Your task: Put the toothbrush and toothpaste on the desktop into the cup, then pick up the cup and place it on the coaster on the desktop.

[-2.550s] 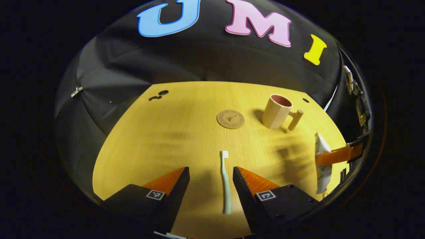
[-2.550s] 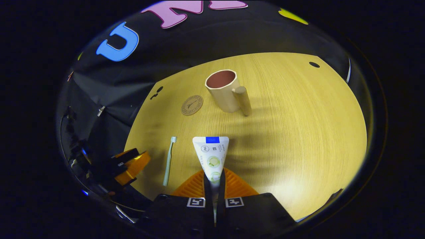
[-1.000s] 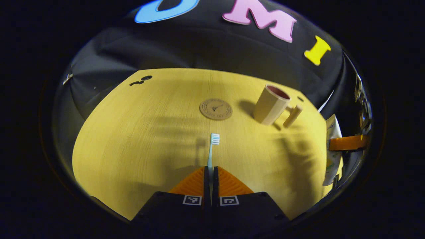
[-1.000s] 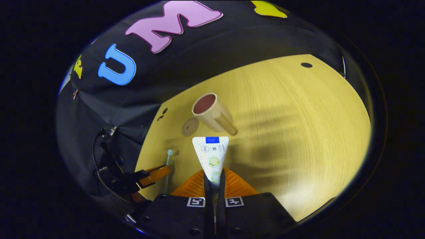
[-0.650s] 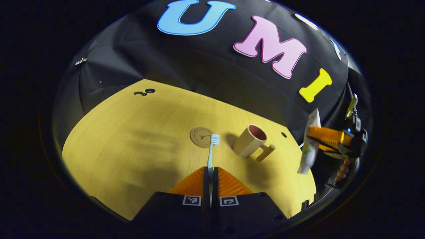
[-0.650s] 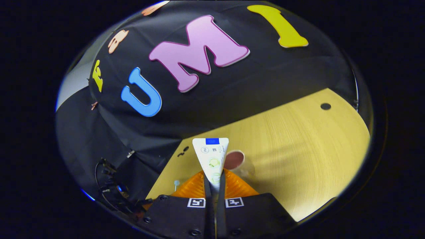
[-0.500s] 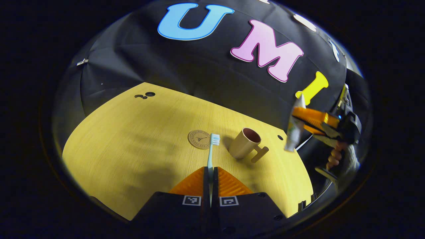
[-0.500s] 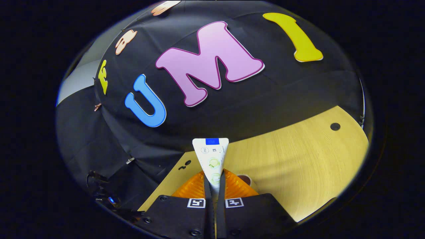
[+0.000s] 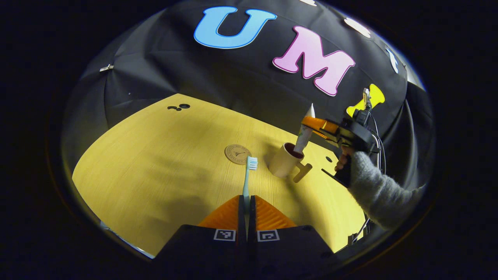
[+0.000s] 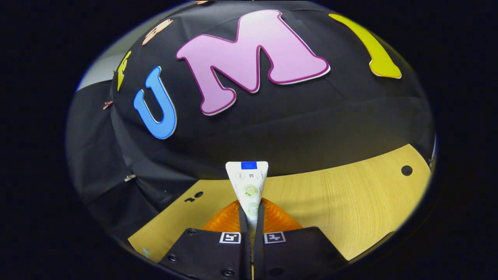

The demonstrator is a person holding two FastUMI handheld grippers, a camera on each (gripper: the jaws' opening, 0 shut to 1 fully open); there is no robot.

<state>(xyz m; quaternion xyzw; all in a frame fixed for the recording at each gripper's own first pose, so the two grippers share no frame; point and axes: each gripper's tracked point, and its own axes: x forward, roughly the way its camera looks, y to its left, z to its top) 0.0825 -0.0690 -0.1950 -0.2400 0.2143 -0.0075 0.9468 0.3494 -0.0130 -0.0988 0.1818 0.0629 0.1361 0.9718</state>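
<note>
Yellow wood desktop point(image 9: 155, 163) against a black cloth wall: across it, from left to right in the left gripper view, lie the round coaster point(image 9: 237, 154), the toothbrush point(image 9: 248, 175) and the cup point(image 9: 285, 160), with the toothpaste point(image 9: 304, 130) standing at the cup's mouth.

Your left gripper point(image 9: 247, 204) has its jaws pressed together on the toothbrush handle, bristle head pointing forward and held off the desktop, between coaster and cup as seen from this camera. Your right gripper point(image 9: 317, 125), seen farther off with a hand point(image 9: 342, 161) in a grey sleeve behind it, has its jaws clamped on the toothpaste; the tube's lower end looks just inside the cup's rim, though how deep it sits you cannot tell. In the right gripper view the right gripper point(image 10: 252, 216) grips the tube point(image 10: 249, 182) flat end forward.

The step in hand appears to be dropping the toothpaste in. Lower it straight, keep it off the rim so the light cup does not tip or slide, and part the jaws only once the tube is well down. Then bring the toothbrush over, handle end first if you can, leaving room beside the tube.

Count: one coaster, one toothbrush, one cup, one toothpaste, two grippers.
</note>
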